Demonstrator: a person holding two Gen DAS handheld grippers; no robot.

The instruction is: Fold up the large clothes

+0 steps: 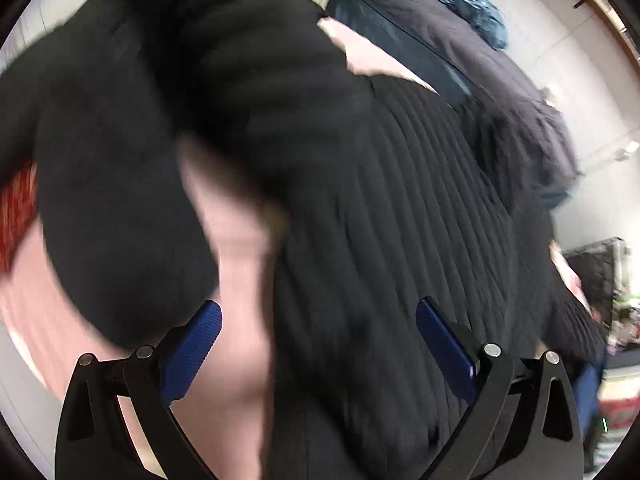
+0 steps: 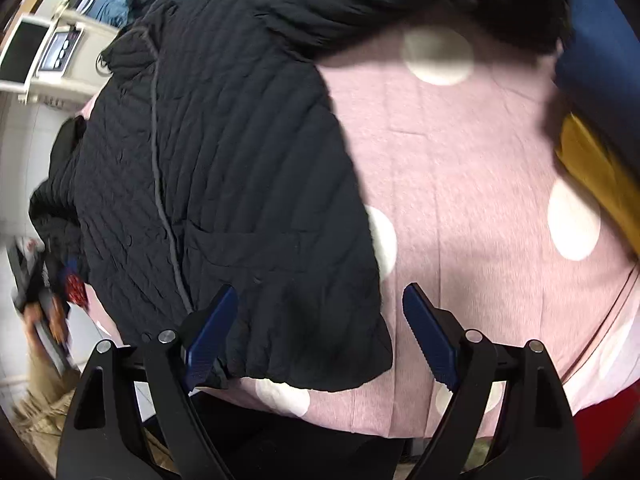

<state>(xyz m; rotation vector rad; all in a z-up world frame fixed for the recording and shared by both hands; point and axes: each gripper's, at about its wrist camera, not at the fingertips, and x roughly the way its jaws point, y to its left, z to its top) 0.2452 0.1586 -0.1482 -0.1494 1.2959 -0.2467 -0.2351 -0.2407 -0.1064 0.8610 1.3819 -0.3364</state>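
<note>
A large black quilted jacket (image 2: pixel 224 168) lies on a pink bedsheet with white dots (image 2: pixel 460 152). Its front zip line (image 2: pixel 160 184) runs down the middle, and a sleeve (image 2: pixel 380 4) stretches across the far edge. My right gripper (image 2: pixel 320 312) is open and empty, above the jacket's near hem corner. In the left wrist view the jacket (image 1: pixel 380 208) fills the frame, blurred, with a sleeve (image 1: pixel 120 208) bulging at the left over the pink sheet (image 1: pixel 236 300). My left gripper (image 1: pixel 318 328) is open and empty, just above the jacket.
A blue and a dark garment (image 1: pixel 452 20) are piled beyond the jacket. A red item (image 1: pixel 16 216) lies at the left. A blue cloth (image 2: pixel 600 40) and a yellow cloth (image 2: pixel 600 176) lie at the bed's right. A white appliance (image 2: pixel 52 56) stands far left.
</note>
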